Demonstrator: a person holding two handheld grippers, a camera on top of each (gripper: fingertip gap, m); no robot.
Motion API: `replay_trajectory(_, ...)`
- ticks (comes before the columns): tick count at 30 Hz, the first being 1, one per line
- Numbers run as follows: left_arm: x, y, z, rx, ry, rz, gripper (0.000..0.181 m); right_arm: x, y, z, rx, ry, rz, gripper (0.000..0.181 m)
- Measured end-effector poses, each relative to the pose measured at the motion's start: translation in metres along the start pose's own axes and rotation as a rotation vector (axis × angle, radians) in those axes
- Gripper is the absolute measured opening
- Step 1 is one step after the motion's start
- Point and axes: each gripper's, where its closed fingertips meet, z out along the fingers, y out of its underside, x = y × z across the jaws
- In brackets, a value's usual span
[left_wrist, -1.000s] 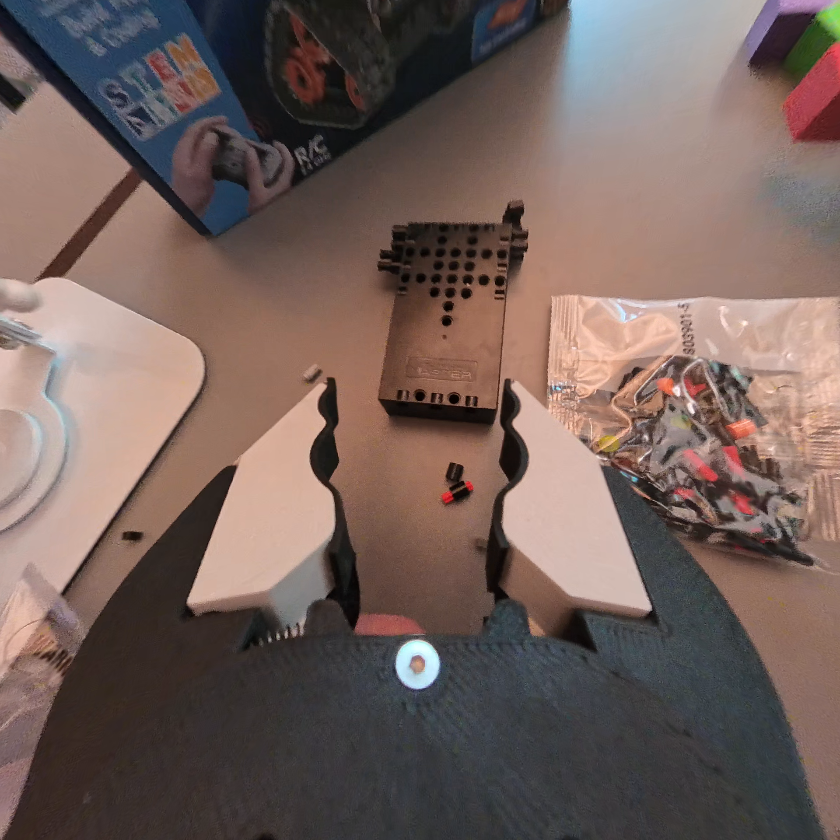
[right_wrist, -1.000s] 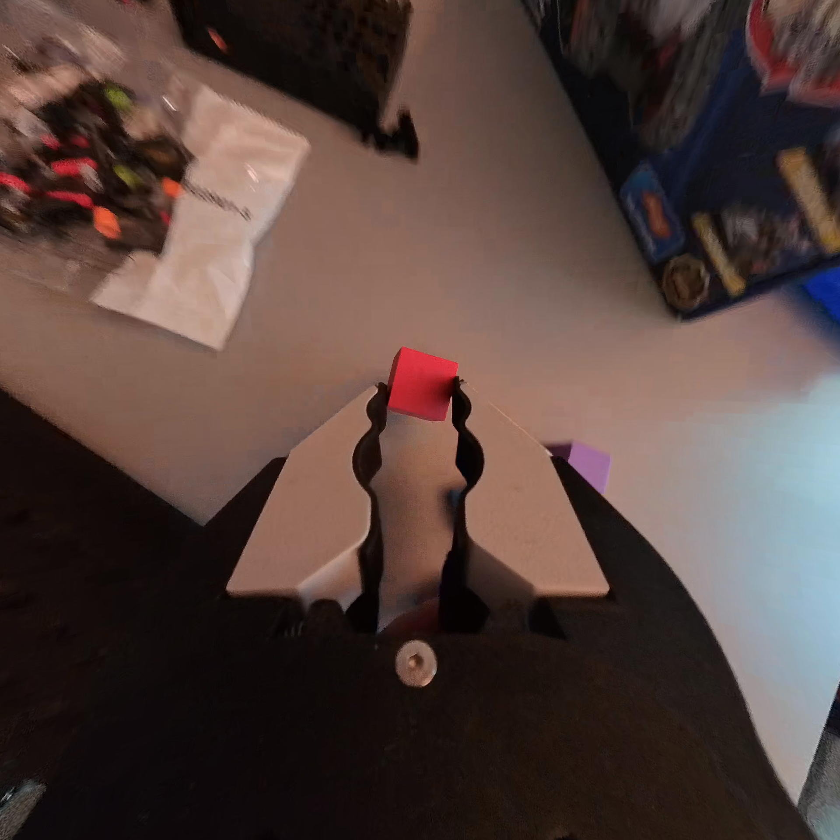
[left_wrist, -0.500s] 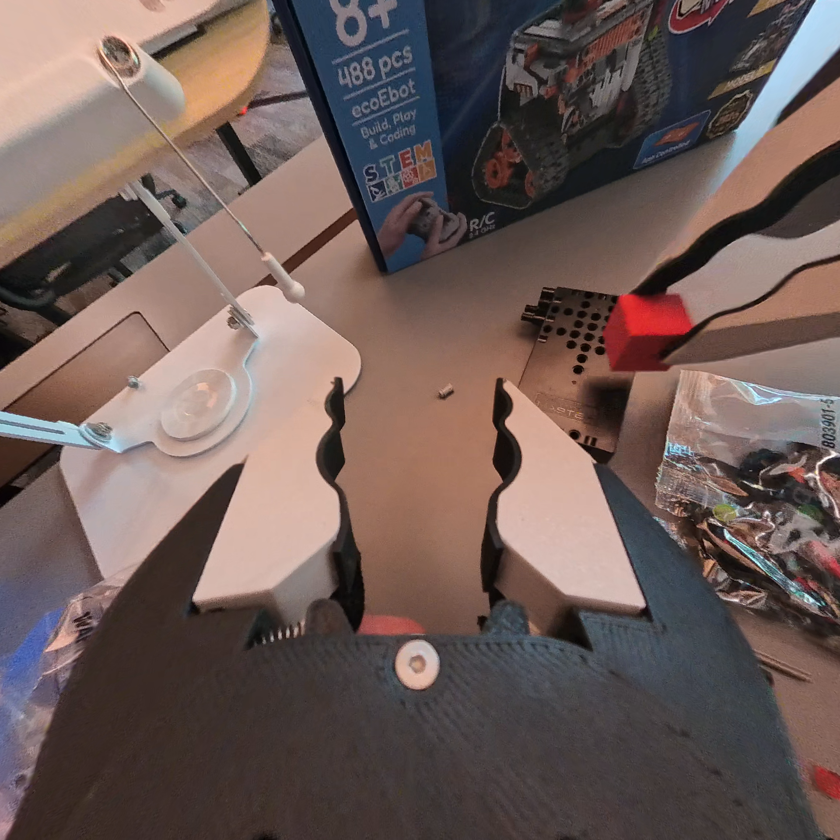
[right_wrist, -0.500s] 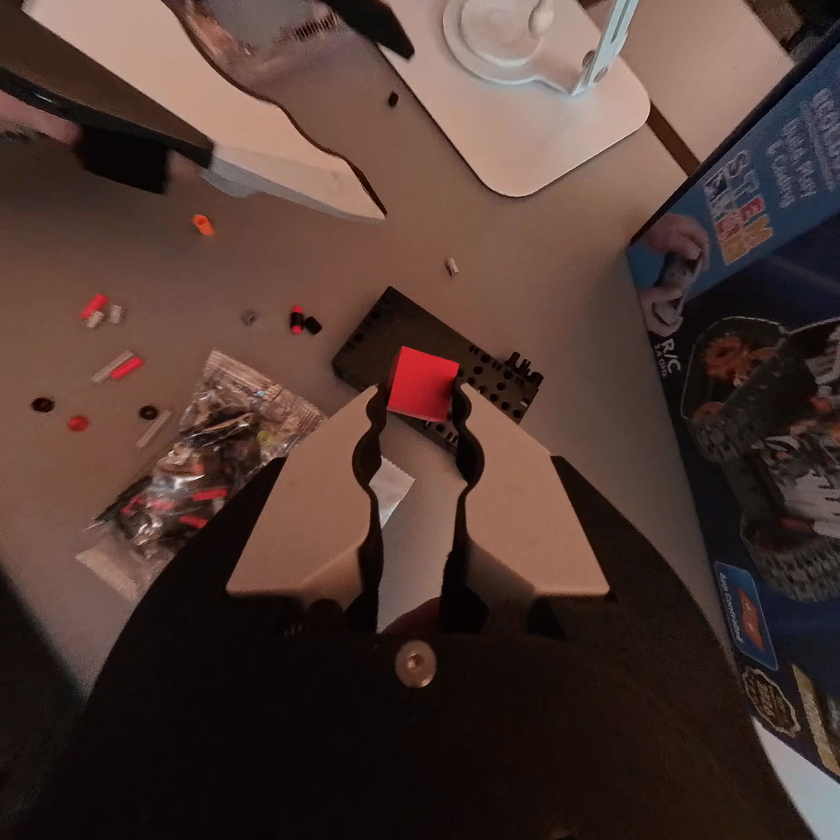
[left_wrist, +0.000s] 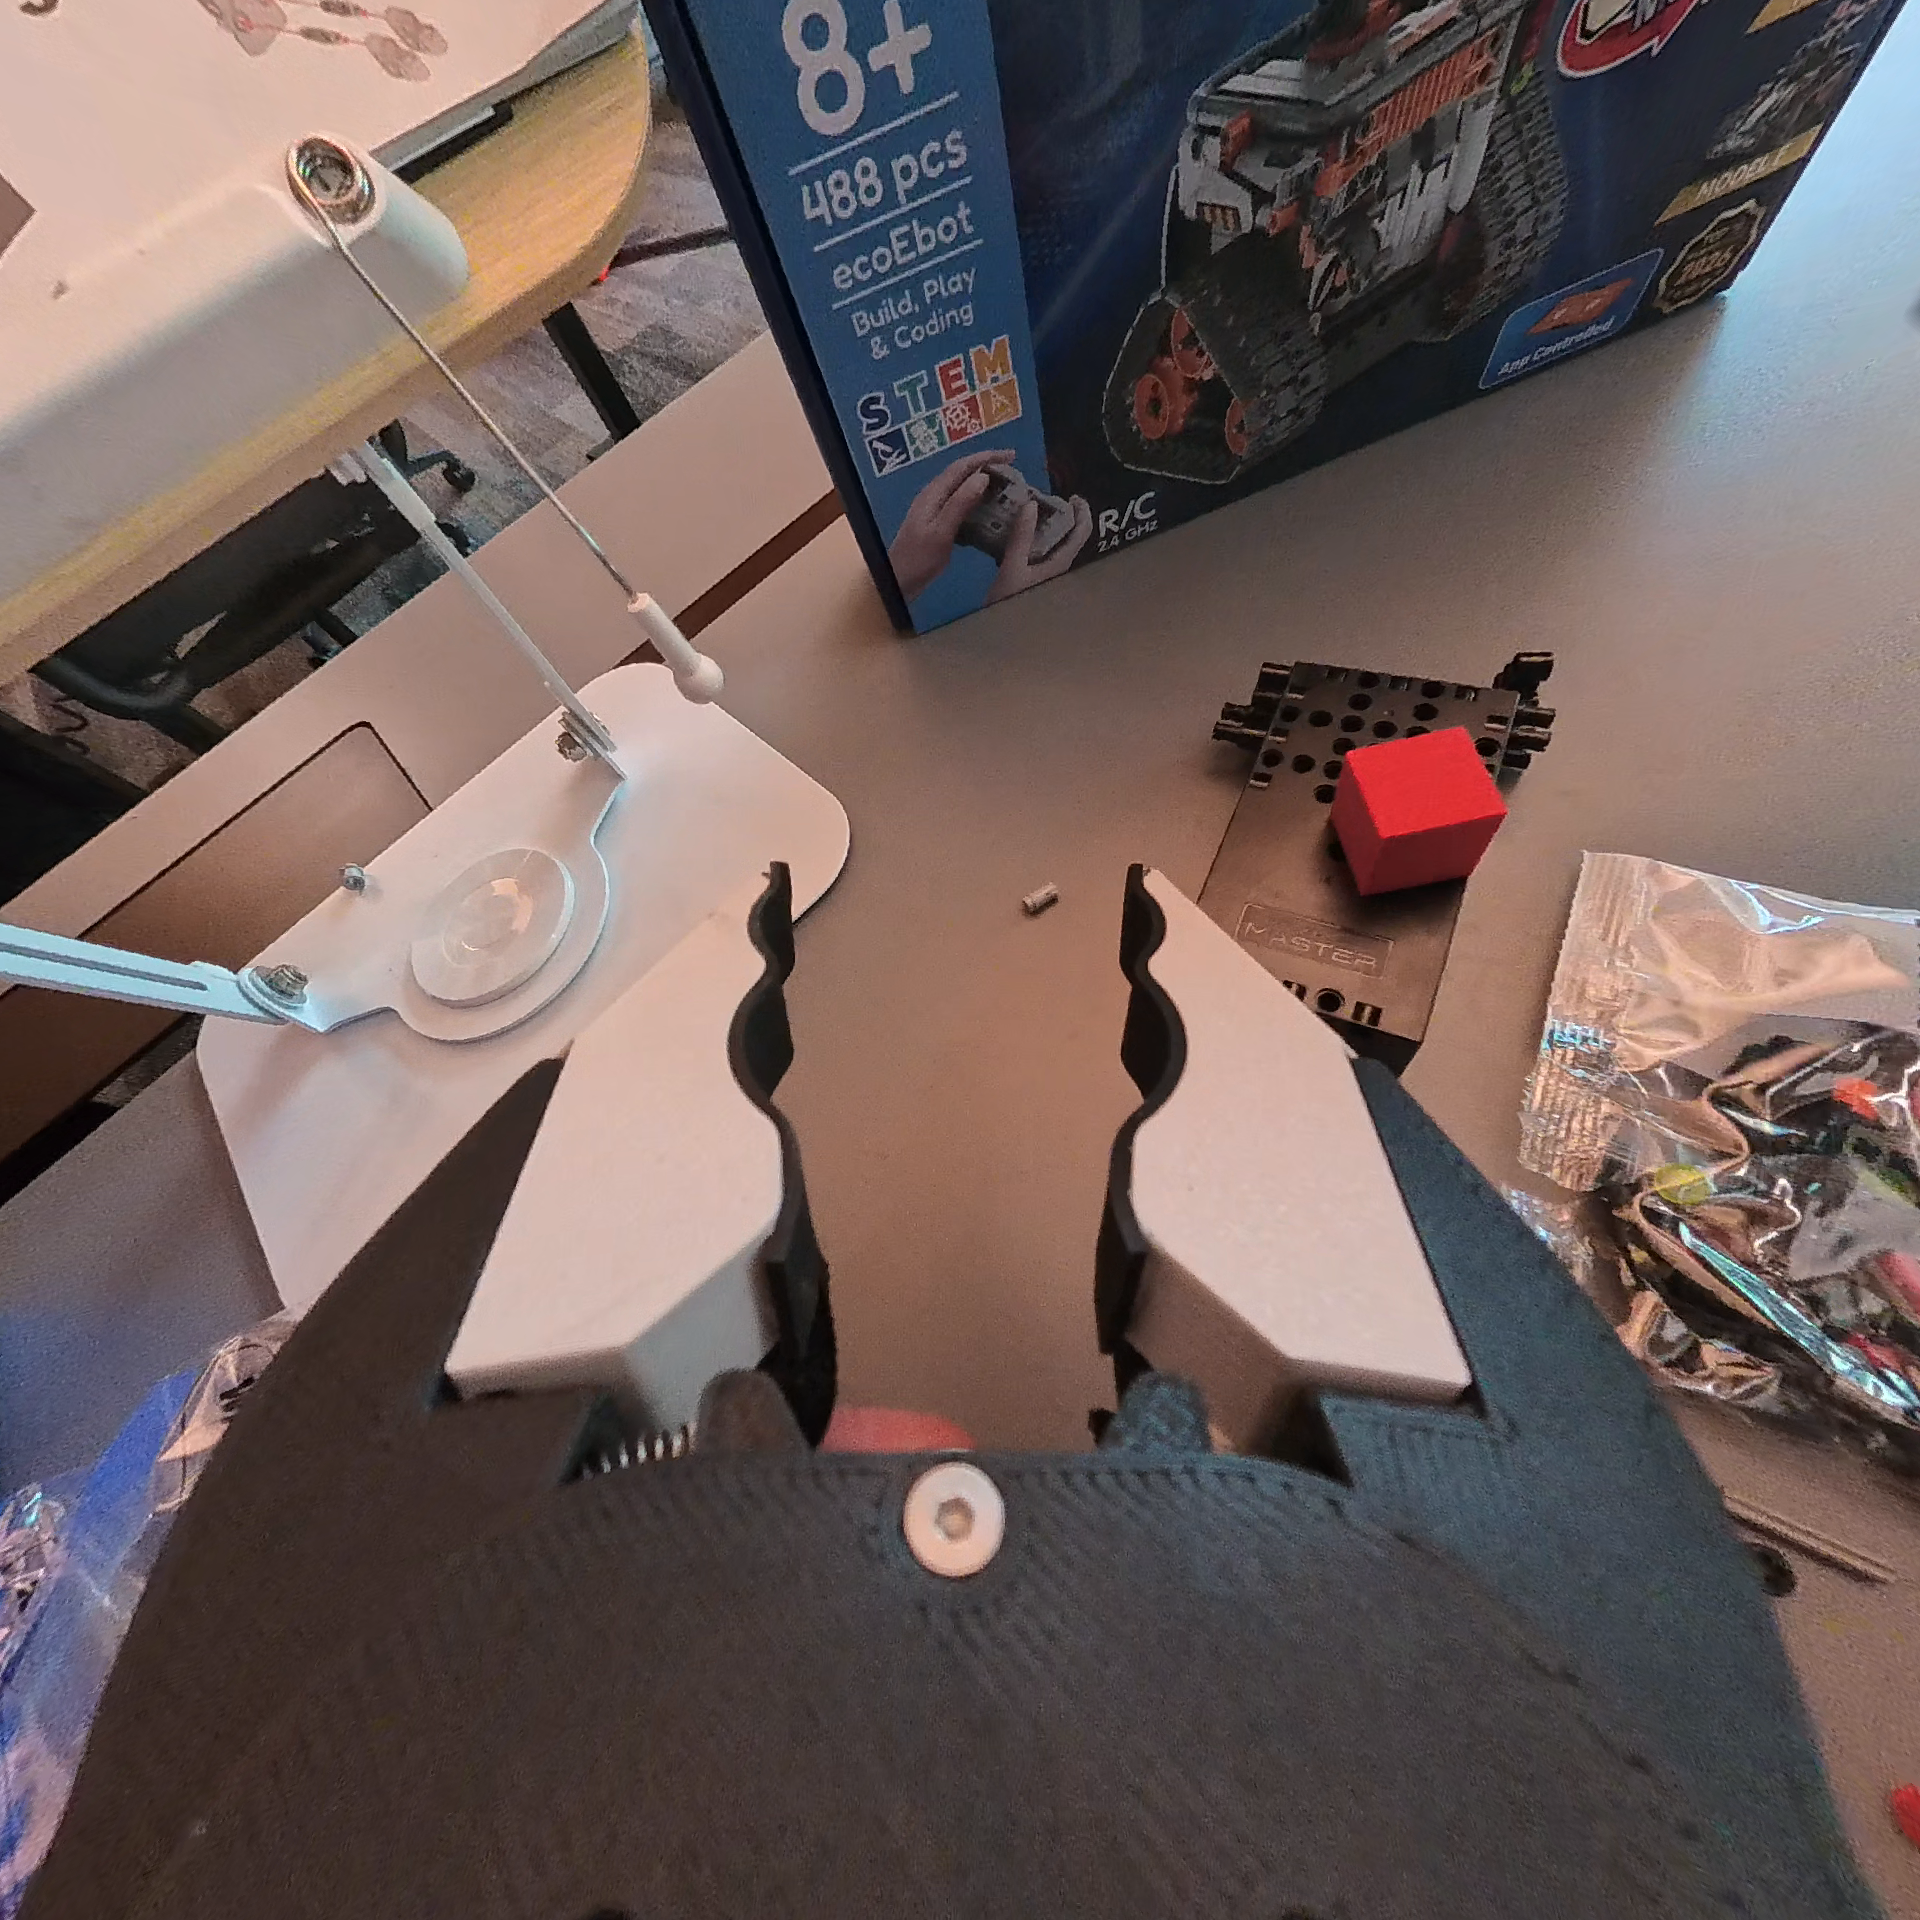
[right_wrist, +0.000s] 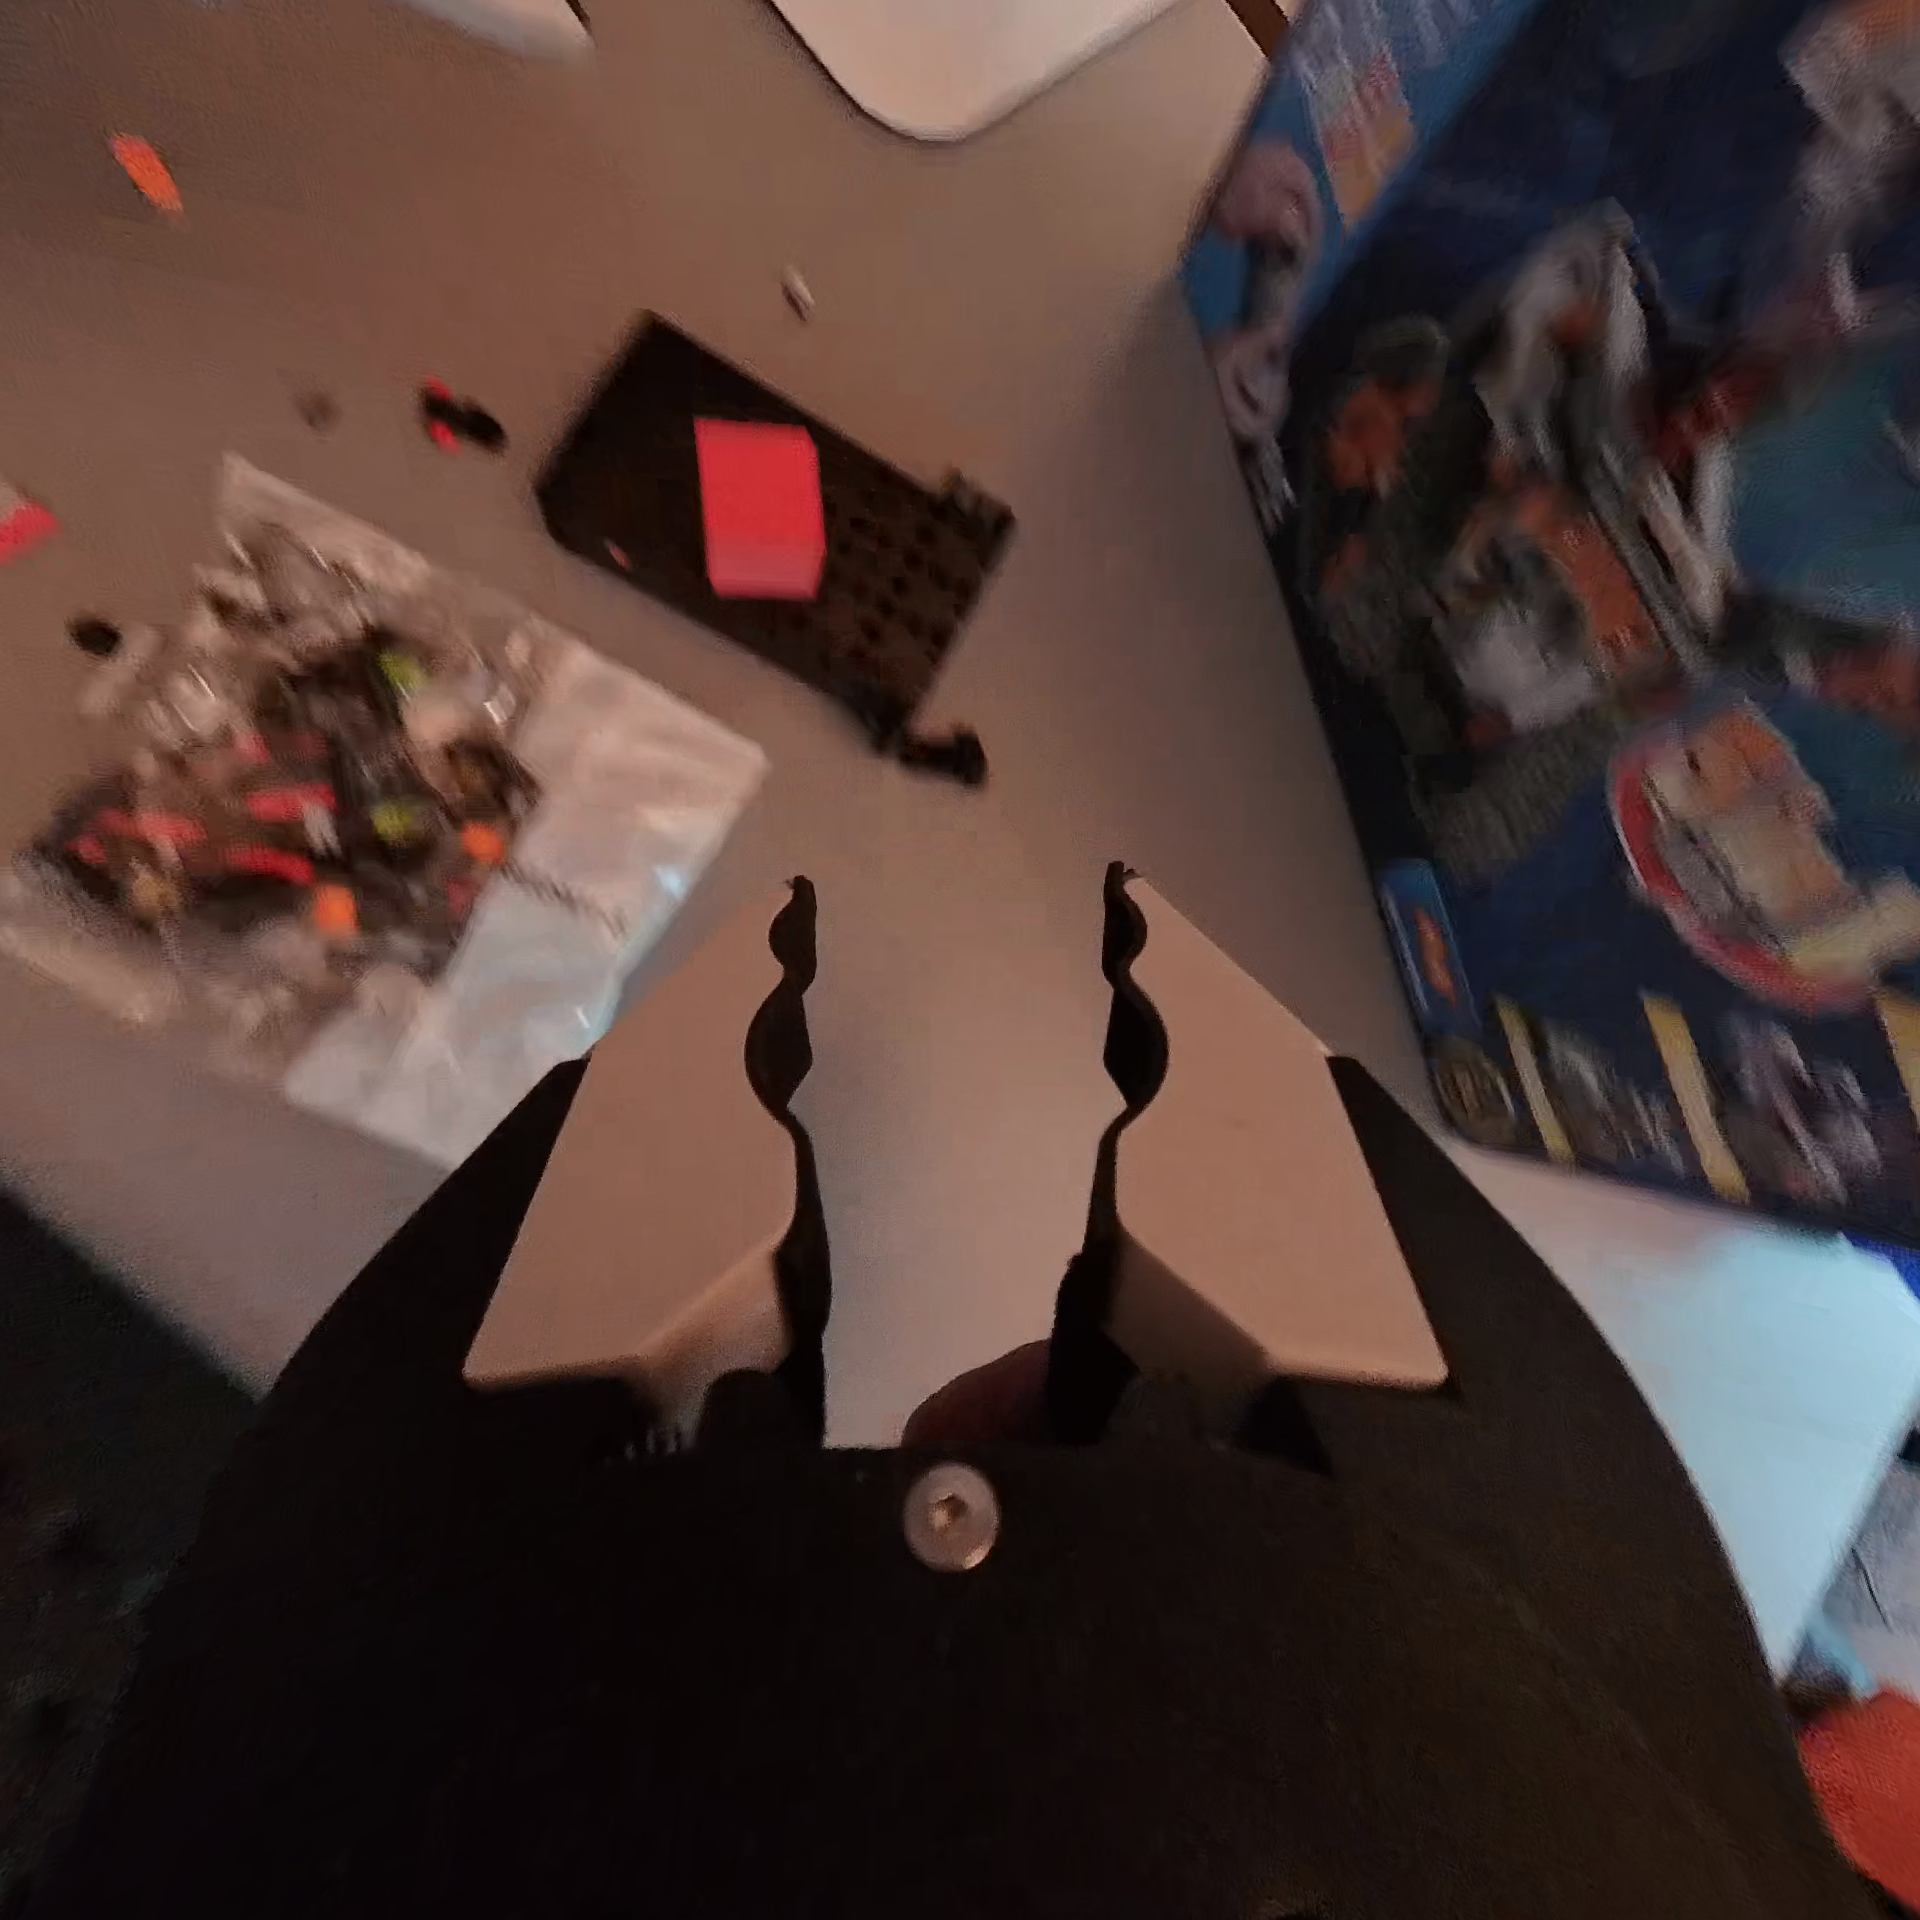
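Left gripper (left_wrist: 956, 883): hovered over bare table (left_wrist: 1039, 675); fingers spread wide, nothing between them.
Right gripper (right_wrist: 958, 878): raised above the table, fingers parted and empty; its view was blurred.
Grey peg (left_wrist: 1039, 896): lay loose just beyond the left fingertips.
White lamp base (left_wrist: 343, 1091): sat beside the left gripper's left finger.
Parts bag (left_wrist: 1745, 1143): clear and crinkled, lay at the right of the left wrist view.
Black perforated plate (left_wrist: 1340, 966): lay flat just past the left gripper's right finger.
Red cube (left_wrist: 1418, 810): rested on the plate, touched by neither gripper.
Blue toy box (left_wrist: 1247, 260): stood farthest off, behind the plate.
Change: half a second before, the right gripper pinched the cube above the plate; now it was let go and the fingers stood clear.
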Motion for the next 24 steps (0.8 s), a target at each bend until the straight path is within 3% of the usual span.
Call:
replay_trajectory(4,0.005,-0.003,0.000,0.000,0.000,0.025,0.061,0.027,0.073,-0.040,-0.090,0.050,0.069,0.052)
replay_trajectory(11,0.017,0.000,0.006,-0.022,0.010,0.064,0.061,0.013,0.159,-0.062,-0.220,-0.011,0.085,0.049)
replay_trajectory(16,0.018,0.003,0.006,-0.028,0.006,0.067,0.061,0.007,0.173,-0.061,-0.239,-0.002,0.083,0.038)
replay_trajectory(24,0.017,0.006,0.008,-0.039,0.001,0.075,0.060,0.014,0.169,-0.052,-0.204,0.044,0.066,0.042)
